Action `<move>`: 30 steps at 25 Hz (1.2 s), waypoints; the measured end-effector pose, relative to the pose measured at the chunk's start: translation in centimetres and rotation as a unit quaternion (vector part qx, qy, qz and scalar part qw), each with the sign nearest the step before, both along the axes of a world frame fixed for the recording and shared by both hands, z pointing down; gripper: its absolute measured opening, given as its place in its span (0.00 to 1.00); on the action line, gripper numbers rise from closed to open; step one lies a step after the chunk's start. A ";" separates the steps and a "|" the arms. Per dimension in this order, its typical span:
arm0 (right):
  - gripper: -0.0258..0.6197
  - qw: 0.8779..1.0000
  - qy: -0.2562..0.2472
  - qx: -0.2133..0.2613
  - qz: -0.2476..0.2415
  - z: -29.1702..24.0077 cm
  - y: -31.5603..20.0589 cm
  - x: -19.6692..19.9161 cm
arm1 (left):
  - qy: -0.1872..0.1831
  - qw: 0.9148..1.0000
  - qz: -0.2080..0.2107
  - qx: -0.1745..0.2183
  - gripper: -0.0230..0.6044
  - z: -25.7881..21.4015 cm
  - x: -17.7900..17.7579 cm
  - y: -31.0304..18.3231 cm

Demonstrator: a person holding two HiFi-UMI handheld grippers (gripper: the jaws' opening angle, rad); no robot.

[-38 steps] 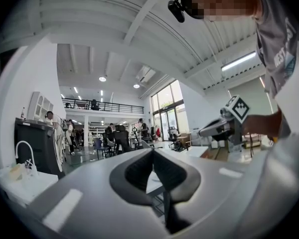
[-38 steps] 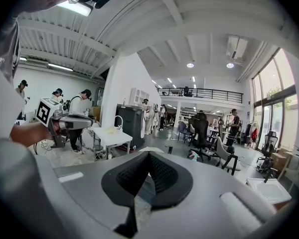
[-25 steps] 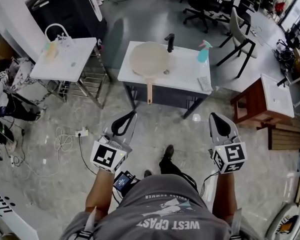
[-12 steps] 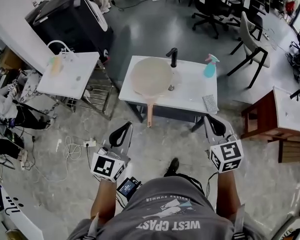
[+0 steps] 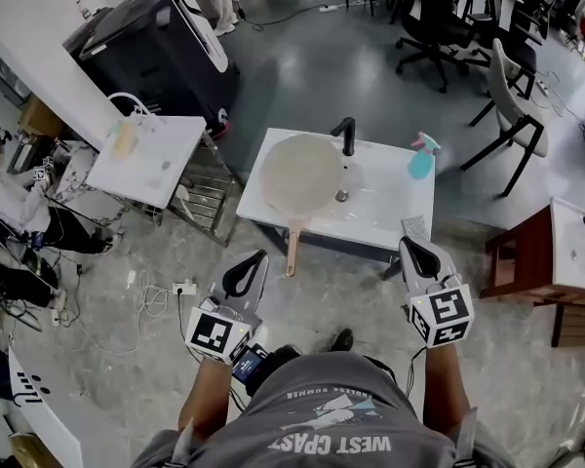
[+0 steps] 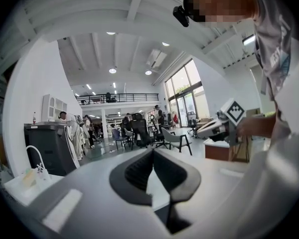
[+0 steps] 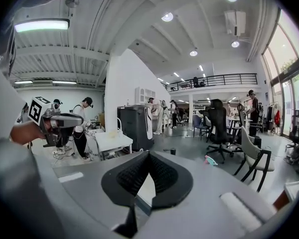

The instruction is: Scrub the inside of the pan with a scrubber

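Observation:
A round beige pan (image 5: 300, 172) lies on the white sink table (image 5: 370, 217), its wooden handle (image 5: 292, 250) sticking out over the near edge. A grey scrubber pad (image 5: 414, 226) rests at the table's near right corner. My left gripper (image 5: 255, 258) hangs over the floor just short of the pan handle, jaws shut and empty; its own view shows the left gripper (image 6: 153, 151) the same way. My right gripper (image 5: 410, 245) is close to the scrubber, also shut and empty. In its own view the right gripper (image 7: 148, 154) has its tips together.
A black faucet (image 5: 346, 135) and a teal spray bottle (image 5: 422, 156) stand at the back of the sink table. A second white table (image 5: 151, 169) and a black cabinet (image 5: 161, 47) are to the left, a brown stand (image 5: 526, 252) to the right. Cables (image 5: 151, 295) lie on the floor.
The sink table has come nearer in the head view. Both grippers have moved forward toward its near edge, still shut.

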State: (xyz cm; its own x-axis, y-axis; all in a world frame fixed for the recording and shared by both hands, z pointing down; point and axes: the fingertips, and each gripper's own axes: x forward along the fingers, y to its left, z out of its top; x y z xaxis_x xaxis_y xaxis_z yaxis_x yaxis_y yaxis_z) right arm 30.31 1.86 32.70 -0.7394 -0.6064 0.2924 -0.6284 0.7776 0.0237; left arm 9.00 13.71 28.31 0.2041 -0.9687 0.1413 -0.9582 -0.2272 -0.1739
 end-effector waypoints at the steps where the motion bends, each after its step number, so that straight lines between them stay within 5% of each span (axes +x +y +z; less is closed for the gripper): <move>1: 0.04 1.000 0.000 -0.004 0.001 0.3 -0.4 0.0 | -0.002 1.000 0.001 -0.002 0.04 0.1 0.0 -0.4; 13: 0.04 0.998 0.018 -0.023 0.062 1.6 -3.6 0.1 | 0.017 0.998 0.063 -0.006 0.04 1.2 -1.4 -7.2; 30: 0.04 0.987 0.065 -0.014 0.149 0.8 -7.2 -9.3 | 0.063 0.988 0.144 0.007 0.04 2.7 -13.0 -14.7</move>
